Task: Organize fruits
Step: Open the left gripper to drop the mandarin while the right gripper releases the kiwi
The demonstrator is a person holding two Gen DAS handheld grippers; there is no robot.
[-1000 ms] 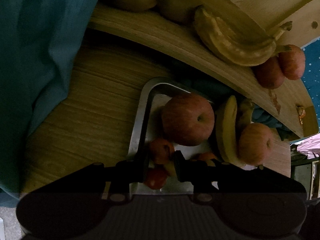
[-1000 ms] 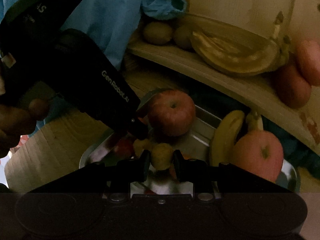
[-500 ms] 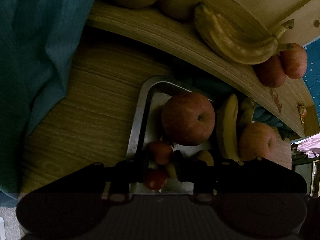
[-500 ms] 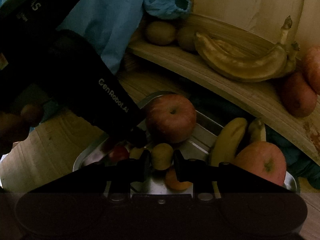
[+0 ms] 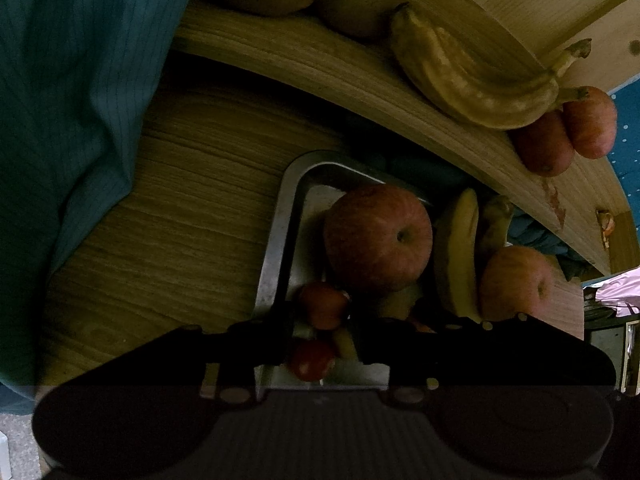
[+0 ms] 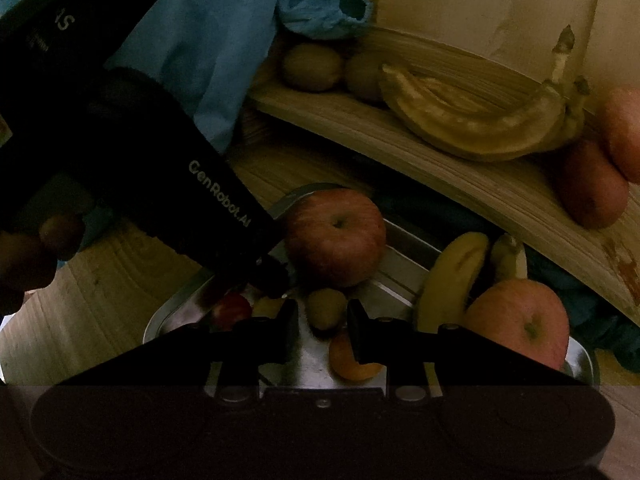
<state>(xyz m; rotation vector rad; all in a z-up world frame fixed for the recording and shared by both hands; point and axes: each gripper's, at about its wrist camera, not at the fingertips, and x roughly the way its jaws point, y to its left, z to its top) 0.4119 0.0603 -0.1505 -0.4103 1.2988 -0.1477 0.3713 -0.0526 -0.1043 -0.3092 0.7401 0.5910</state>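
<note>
A metal tray [image 5: 276,240] on the wooden table holds two large red apples [image 5: 378,236] [image 5: 516,284], a pair of bananas [image 5: 460,248] and small fruits. My right gripper [image 6: 323,312] is shut on a small kiwi [image 6: 326,306], held just above the tray [image 6: 400,264], with an orange piece [image 6: 348,360] below it. My left gripper [image 5: 322,322] hovers open at the tray's near left corner. Two small red fruits [image 5: 322,306] [image 5: 310,360] show in the gap between its fingers.
A curved wooden shelf [image 6: 460,176] behind the tray carries two kiwis [image 6: 312,66], a browned banana bunch [image 6: 480,124] and red fruit [image 6: 592,192]. Blue cloth [image 5: 72,100] hangs at the left. A hand [image 6: 24,256] holds the left gripper's black housing [image 6: 216,196].
My right gripper has risen slightly with the kiwi, uncovering the orange piece beneath it. The left gripper has hardly moved.
</note>
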